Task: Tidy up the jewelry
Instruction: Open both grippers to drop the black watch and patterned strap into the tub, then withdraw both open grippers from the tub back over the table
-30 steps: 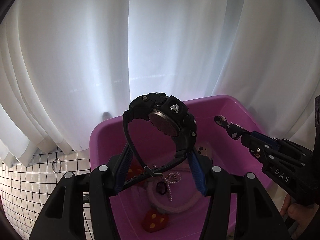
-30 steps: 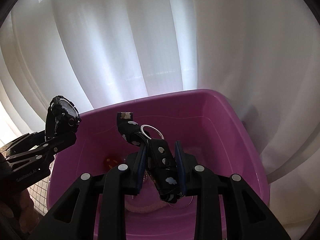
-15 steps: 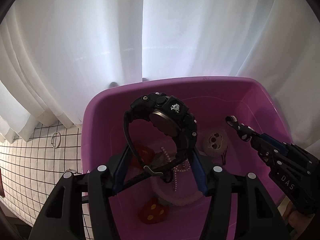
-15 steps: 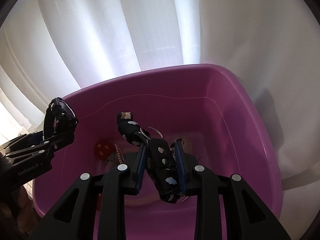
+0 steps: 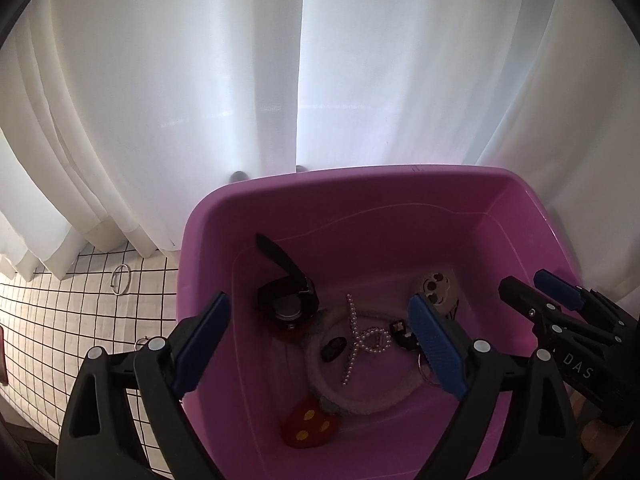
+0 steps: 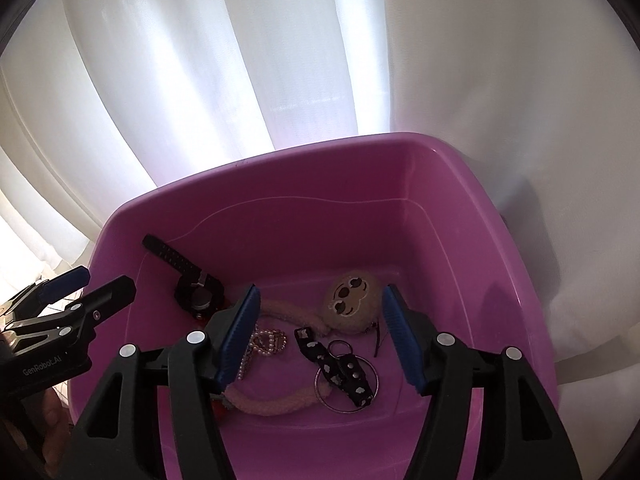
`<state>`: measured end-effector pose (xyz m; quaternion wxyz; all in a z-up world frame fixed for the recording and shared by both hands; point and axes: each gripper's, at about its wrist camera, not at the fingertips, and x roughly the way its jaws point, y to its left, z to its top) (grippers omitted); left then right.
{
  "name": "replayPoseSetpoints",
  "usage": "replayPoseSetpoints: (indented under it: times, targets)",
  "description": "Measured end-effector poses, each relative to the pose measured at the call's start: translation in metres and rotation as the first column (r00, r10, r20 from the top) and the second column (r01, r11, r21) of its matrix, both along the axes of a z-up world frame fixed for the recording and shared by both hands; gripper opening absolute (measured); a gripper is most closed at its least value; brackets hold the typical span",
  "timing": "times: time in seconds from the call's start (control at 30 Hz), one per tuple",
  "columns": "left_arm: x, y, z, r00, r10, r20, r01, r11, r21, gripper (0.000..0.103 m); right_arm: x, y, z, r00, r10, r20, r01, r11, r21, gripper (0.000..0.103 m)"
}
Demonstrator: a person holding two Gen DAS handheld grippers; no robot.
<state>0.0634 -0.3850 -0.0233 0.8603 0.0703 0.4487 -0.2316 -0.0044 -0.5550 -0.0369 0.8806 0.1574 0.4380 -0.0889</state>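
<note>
Both your grippers, left (image 5: 316, 344) and right (image 6: 318, 334), have just been opening, fingers now spread with nothing between them, so the watch (image 5: 287, 301) lies mid-left in the tub (image 5: 360, 188), keychain strap (image 6: 340, 372) lower centre.

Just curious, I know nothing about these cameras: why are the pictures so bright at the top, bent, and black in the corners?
Both wrist views: daylight glows through the white curtain, leaving the purple tub in dimmer light; the fisheye lens bows the tub's rim and blackens the corners.
</note>
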Motion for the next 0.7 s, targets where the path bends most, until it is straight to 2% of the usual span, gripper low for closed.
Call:
replayPoseSetpoints:
  times: [0.43, 0.7]
  targets:
    - [-0.011, 0.016, 0.016, 0.999, 0.020, 0.035, -0.020, 1.000, -0.014, 0.089, -0.011, 0.004, 0.009, 0.999, 0.005, 0.038, -0.007, 0.999, 0.040, 0.064]
    - [-0.022, 0.038, 0.031, 0.998, 0.044, 0.047, -0.042, 0.998, -0.051, 0.089, -0.012, 0.020, 0.020, 0.996, 0.049, 0.073, -0.053, 0.997, 0.062, 0.065]
